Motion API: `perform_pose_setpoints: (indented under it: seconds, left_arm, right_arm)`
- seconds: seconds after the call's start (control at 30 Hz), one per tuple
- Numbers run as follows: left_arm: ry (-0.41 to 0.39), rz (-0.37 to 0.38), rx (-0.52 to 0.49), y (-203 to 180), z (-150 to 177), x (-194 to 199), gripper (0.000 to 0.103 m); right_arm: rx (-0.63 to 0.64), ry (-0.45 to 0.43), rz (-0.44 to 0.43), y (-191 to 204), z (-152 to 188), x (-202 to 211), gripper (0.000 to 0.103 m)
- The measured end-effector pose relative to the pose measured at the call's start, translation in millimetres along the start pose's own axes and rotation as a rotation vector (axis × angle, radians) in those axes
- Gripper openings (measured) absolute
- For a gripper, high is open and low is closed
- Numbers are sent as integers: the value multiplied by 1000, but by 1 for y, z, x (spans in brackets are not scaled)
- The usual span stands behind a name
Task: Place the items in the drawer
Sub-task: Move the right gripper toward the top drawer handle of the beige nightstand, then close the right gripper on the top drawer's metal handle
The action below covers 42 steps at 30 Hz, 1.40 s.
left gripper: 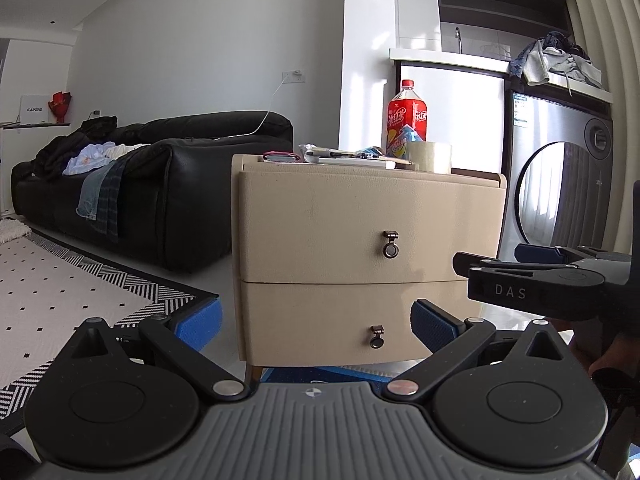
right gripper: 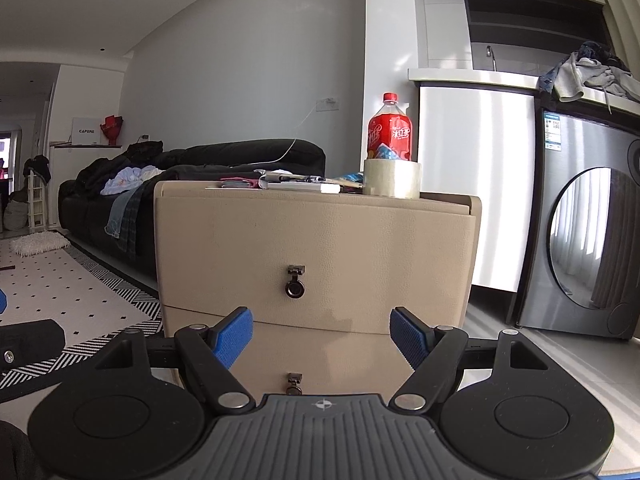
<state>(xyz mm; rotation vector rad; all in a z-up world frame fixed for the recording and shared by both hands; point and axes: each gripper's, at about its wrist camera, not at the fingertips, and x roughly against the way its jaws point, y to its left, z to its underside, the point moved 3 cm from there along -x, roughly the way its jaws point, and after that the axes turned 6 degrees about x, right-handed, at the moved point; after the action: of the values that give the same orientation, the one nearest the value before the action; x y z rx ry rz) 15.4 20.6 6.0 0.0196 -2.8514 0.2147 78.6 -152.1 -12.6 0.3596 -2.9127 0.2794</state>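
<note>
**Drawers shut, both grippers wide and empty**

Drawers of the beige nightstand (right gripper: 316,248) are closed, ring pulls hanging. Tape roll (right gripper: 392,178) and red bottle (right gripper: 390,134) sit on top at 1 o'clock. Left gripper (left gripper: 316,322) and right gripper (right gripper: 322,332) gape wide, holding nothing.

White walls, white ceiling. Black leather sofa (right gripper: 192,176) along far wall, clothes heaped on it. Patterned black-and-white rug (left gripper: 72,280) over pale floor, left. Steel washer (right gripper: 580,232) with round door at right, laundry pile (right gripper: 588,72) on counter above. Sunlight stripes the white cabinet (right gripper: 476,184) and floor.
</note>
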Motion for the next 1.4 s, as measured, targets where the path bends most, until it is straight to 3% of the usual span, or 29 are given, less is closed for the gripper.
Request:
perform_pose_setpoints:
  seconds: [0.27, 0.83, 1.13, 1.4]
  left_arm:
    - [49, 2, -4, 1, 0, -10, 103]
    - [99, -16, 24, 16, 5, -14, 103]
    - [93, -11, 19, 17, -1, -16, 103]
    - [105, -12, 30, 18, 2, -18, 103]
  right_arm:
    - [4, 2, -27, 12, -6, -21, 79]
    - [23, -32, 31, 34, -12, -79, 76]
    - [15, -5, 48, 45, -11, -107, 62]
    - [-7, 7, 77, 45, -10, -126, 56]
